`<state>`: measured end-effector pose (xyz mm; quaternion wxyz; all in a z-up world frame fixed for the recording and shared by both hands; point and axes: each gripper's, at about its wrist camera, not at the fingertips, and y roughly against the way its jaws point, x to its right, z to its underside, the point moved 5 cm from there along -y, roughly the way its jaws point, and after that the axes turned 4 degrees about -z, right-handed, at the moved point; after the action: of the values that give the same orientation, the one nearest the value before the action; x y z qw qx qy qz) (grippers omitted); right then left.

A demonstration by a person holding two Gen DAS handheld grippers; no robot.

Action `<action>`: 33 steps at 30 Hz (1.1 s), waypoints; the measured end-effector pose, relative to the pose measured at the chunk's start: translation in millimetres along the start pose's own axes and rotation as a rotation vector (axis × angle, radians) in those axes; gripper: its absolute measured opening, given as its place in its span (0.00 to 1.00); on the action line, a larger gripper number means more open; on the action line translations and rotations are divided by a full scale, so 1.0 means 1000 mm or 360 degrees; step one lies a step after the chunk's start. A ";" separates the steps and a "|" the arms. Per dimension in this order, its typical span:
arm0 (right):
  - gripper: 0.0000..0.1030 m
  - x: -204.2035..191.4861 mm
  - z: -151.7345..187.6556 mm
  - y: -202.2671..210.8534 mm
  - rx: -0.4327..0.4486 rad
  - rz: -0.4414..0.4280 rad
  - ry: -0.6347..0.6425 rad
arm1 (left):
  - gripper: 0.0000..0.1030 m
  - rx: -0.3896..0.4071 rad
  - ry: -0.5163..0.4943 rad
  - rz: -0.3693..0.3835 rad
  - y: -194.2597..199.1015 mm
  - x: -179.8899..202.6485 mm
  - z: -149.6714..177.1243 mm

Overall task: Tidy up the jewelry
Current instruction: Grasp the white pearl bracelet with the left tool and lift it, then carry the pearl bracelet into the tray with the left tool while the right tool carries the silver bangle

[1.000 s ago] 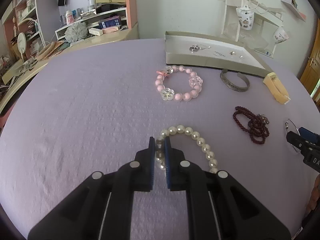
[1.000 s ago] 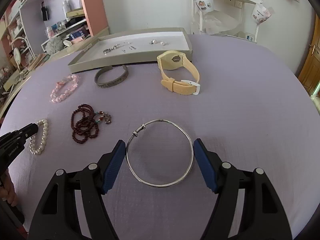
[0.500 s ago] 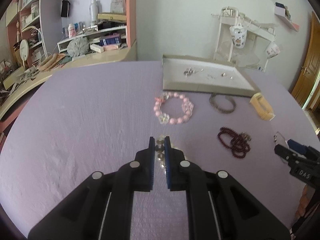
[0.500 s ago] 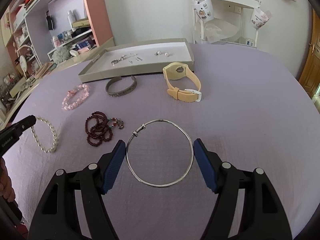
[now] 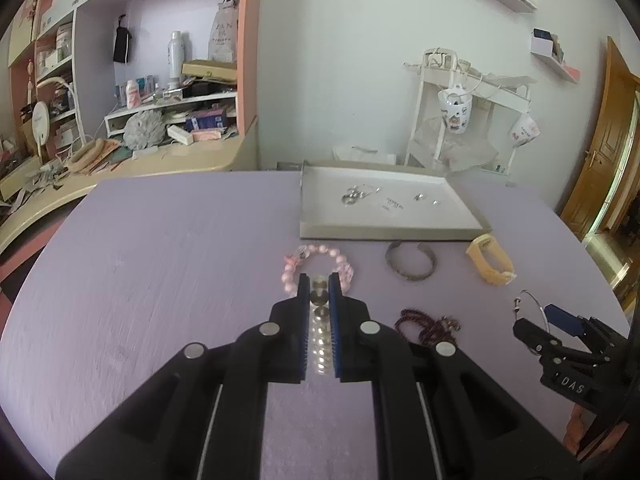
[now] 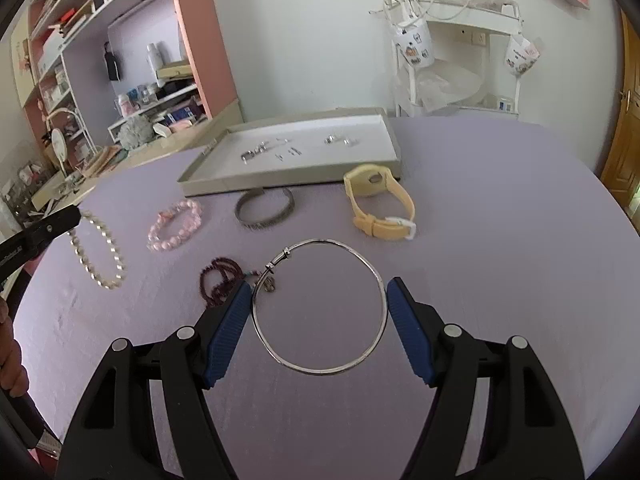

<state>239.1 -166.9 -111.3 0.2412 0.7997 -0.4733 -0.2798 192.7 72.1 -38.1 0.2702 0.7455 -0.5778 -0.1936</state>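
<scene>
Lavender cloth [image 6: 500, 240] covers the table. At lower centre of the left view, the left gripper [image 5: 319, 280] pinches the pearl bracelet [image 5: 319, 344], which hangs clear of the cloth. Wide open, the right gripper [image 6: 319, 296] straddles the silver hoop [image 6: 320, 308] lying flat, below the grey tray [image 6: 288, 178].

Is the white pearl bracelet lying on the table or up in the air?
In the air: the white pearl bracelet dangles from the shut left gripper, above the purple table.
</scene>
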 end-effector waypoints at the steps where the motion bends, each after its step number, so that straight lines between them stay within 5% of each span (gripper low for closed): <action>1: 0.69 -0.001 -0.002 0.001 0.0008 -0.0003 0.0003 | 0.09 0.0007 -0.0004 0.0008 0.000 0.002 -0.003; 19: 0.69 -0.003 -0.052 -0.003 0.0154 -0.0007 -0.0001 | 0.09 0.0105 -0.0074 0.0117 -0.022 0.033 -0.065; 33: 0.69 0.011 -0.129 -0.064 0.0224 0.0026 -0.0024 | 0.09 0.0113 -0.0125 0.0172 -0.110 0.063 -0.147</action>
<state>370.5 -133.3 -61.3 0.1832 0.8086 -0.5002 -0.2499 380.5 58.5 8.7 0.2306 0.7141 -0.6339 -0.1872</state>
